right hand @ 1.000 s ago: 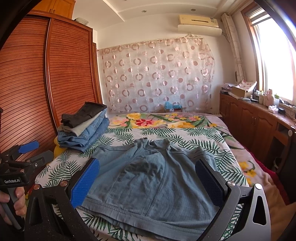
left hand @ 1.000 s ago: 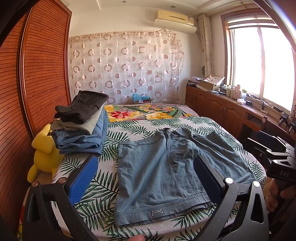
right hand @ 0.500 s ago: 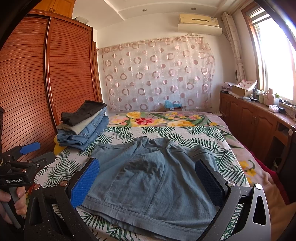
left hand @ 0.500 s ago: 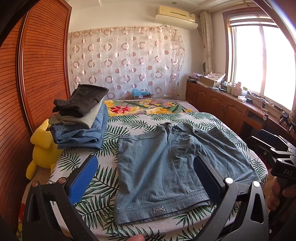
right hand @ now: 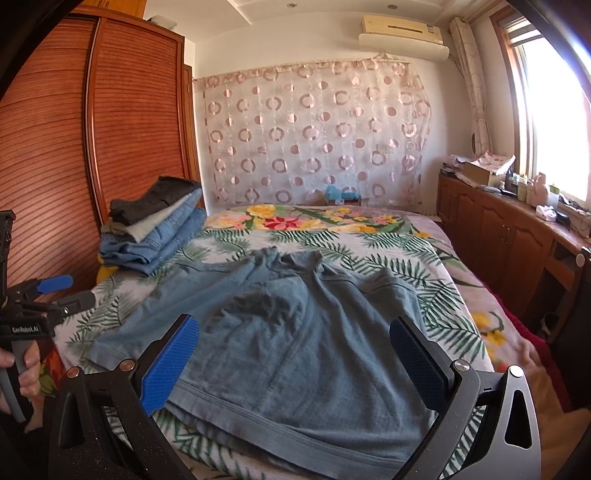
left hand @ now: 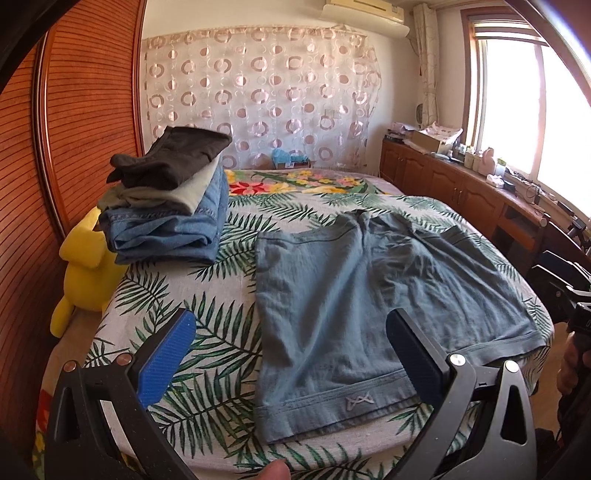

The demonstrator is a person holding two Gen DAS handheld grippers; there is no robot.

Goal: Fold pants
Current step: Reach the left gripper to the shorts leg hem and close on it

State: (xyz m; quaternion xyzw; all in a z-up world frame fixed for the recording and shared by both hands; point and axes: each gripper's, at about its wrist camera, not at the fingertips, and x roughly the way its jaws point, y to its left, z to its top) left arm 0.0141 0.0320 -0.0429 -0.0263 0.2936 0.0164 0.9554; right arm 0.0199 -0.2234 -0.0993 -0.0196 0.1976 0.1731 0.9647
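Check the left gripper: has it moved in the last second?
Yes. The left gripper has tipped downward: the air conditioner has risen toward the top of its view.

"GenRobot.AI" on left tongs (right hand: 51, 295)

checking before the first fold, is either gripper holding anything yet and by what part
Nothing is held. The left gripper and right gripper are both open above the blue-grey denim shorts, which lie flat on the bed.

Shorts (left hand: 354, 310) spread flat on bed (left hand: 221, 354), near its foot; folded clothes stack (left hand: 166, 206) left and behind them; plush toy (left hand: 85, 266) left of stack, off bed edge
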